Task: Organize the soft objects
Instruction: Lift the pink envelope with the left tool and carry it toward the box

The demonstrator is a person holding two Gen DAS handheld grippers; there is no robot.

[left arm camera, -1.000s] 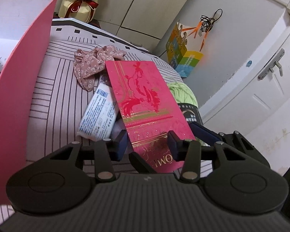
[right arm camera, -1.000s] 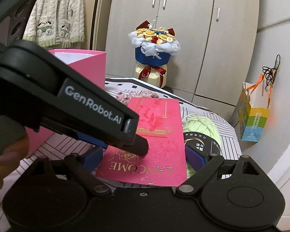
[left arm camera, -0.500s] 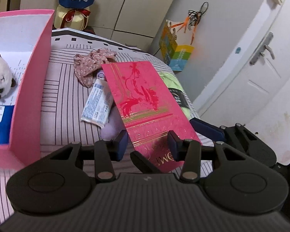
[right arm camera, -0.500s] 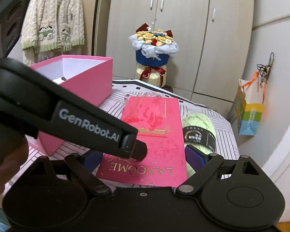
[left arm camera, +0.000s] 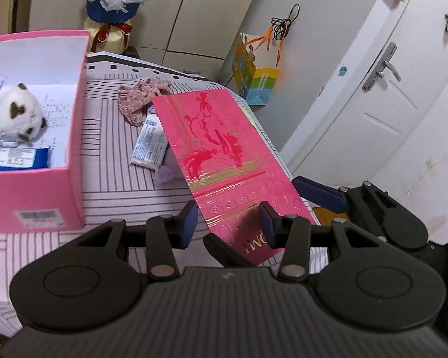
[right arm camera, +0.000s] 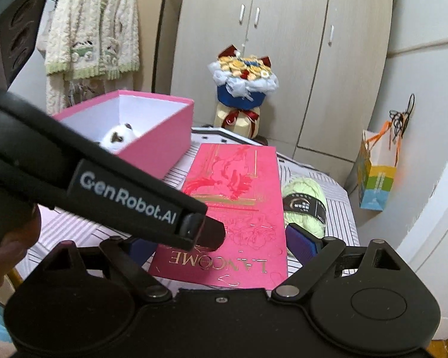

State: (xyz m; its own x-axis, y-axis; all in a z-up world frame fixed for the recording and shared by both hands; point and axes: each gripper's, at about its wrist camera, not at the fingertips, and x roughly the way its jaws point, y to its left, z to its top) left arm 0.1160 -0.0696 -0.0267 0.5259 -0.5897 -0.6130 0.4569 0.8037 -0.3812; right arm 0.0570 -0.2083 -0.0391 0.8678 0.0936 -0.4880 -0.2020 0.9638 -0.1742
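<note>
The flat pink card with gold lettering and a red floral print (left arm camera: 218, 149) hung tilted above the striped-cloth tabletop (left arm camera: 110, 191), its near end low toward the cameras and its far end reaching toward the tabletop's far right corner. The right gripper (right arm camera: 221, 246) stood spread wide, its blue pads set against the card's two long edges near the lettered end, clamping it across its width. The left gripper (left arm camera: 228, 223) came in from the left with its jaws drawn fairly narrow; one pad lay on the card's top face near the lettering, while the other was hidden, so whether it pinched the card I cannot tell.

An open pink cardboard box (left arm camera: 30, 191) sat at the tabletop's left edge, with a white-and-brown plush panda (left arm camera: 16, 113) inside. A floral fabric scrunchie (left arm camera: 140, 95) lay toward the far edge. Nearer, a white squeeze tube (left arm camera: 150, 146) touched a tuft of lilac fluff (left arm camera: 167, 173), both just left of the card. A pale green skein of yarn with a black band (right arm camera: 304, 197) lay by the right edge, partly beneath the card.
</note>
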